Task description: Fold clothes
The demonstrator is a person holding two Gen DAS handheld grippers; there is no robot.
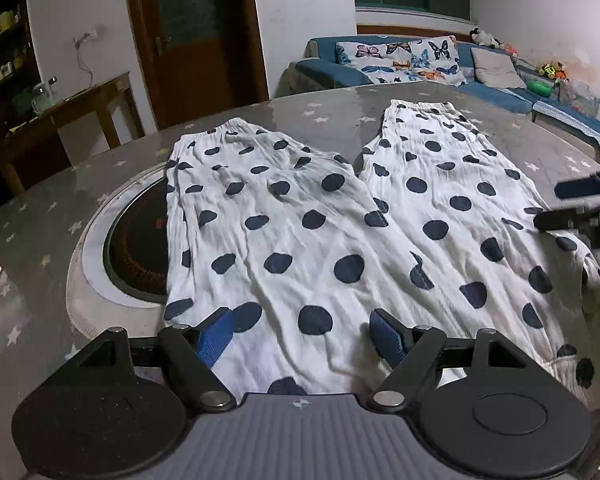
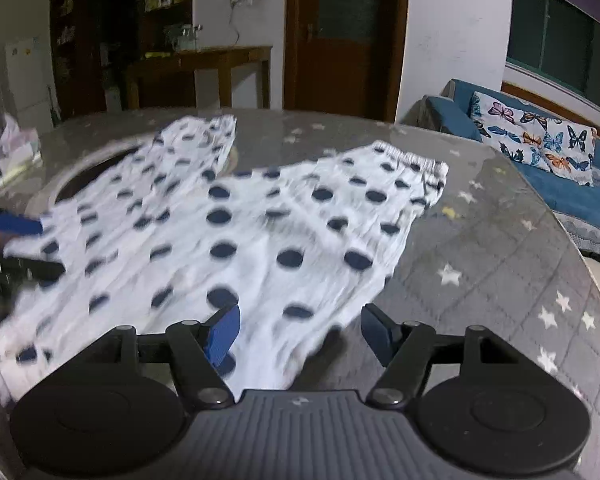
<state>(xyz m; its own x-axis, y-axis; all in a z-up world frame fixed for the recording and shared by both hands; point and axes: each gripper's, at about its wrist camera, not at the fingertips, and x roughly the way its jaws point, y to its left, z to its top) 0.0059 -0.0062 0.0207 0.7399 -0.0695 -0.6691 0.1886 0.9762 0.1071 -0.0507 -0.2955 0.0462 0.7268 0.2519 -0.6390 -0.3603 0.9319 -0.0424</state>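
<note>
The polka-dot trousers (image 1: 320,216) are thin, crinkled matt cloth, lying on a tabletop (image 1: 52,216) with a glossy, smooth sheen over quilted star-printed fabric, while the fingers (image 1: 218,336) carry ribbed blue pads.

Pretty clearly somebody's living room at home. There was a blue sofa (image 1: 496,94) along the wall with butterfly-print pillows (image 1: 404,60) and a few stuffed toys (image 1: 486,38) piled at one end. A dark wooden door (image 1: 196,36), a wooden side table (image 1: 88,100) and cluttered shelves (image 2: 112,28) stood behind a round table with a star-patterned cover (image 2: 480,264).
</note>
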